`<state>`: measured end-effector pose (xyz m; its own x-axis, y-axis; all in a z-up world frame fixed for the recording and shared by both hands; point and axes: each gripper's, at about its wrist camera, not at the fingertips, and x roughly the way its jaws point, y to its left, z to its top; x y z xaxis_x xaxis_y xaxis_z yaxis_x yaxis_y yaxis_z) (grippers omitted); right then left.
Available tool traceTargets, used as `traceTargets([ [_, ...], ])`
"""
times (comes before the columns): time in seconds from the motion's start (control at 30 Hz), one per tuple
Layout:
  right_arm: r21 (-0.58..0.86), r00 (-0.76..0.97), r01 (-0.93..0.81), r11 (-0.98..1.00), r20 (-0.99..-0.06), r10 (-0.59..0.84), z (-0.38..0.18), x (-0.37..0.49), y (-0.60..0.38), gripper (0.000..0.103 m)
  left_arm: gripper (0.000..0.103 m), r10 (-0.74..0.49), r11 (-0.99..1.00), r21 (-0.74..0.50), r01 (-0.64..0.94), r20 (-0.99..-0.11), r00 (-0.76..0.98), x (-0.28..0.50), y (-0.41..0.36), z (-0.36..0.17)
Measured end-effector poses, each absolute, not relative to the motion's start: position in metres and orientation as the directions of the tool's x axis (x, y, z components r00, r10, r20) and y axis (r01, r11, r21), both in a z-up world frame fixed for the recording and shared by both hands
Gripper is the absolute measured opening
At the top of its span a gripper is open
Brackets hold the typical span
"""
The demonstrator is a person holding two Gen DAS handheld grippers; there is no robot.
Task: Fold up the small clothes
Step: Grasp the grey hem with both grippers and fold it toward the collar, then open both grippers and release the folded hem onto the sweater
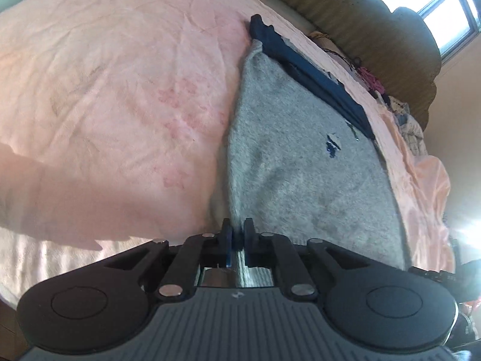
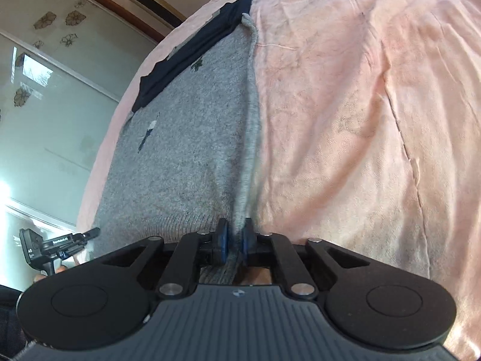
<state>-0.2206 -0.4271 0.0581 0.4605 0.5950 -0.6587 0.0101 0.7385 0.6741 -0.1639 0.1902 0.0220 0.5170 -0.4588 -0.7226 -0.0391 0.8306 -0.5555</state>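
Both corners pinched, ready to fold!
Left gripper (image 1: 237, 236) and right gripper (image 2: 234, 234) clamped tight on grey sweater (image 1: 300, 162) edge, stretched taut across pink bed (image 1: 120, 90) for clean crease.

The place was a home bedroom; a bed with a wrinkled pink blanket (image 1: 120, 90) filled both views; a padded headboard (image 1: 375, 39) stood under a bright window (image 1: 436, 3); loose clothes (image 1: 402, 120) lay heaped beside it; frosted wardrobe doors (image 2: 54, 114) carried flower patterns.
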Motion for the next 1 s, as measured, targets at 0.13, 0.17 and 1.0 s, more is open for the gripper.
traceTargets([
  [0.13,0.636,0.546,-0.027,0.772,-0.637,0.544,0.089,-0.225,-0.431,0.062,0.047,-0.371,0.862,-0.503,-0.056,-0.703,0.607,-0.165,0.195,0.050],
  [0.17,0.620,0.573,-0.028,0.784,-0.633,0.521,0.098,-0.220,-0.433,0.062,0.071,-0.300,0.894,-0.444,-0.057,-0.688,0.660,-0.158,0.190,0.062],
  [1.0,0.174,0.748,-0.155,0.973,-0.623,0.230,0.040,0.145,-0.316,0.085,0.089,-0.015,0.995,0.066,0.075,-0.643,0.766,0.205,0.022,0.001],
])
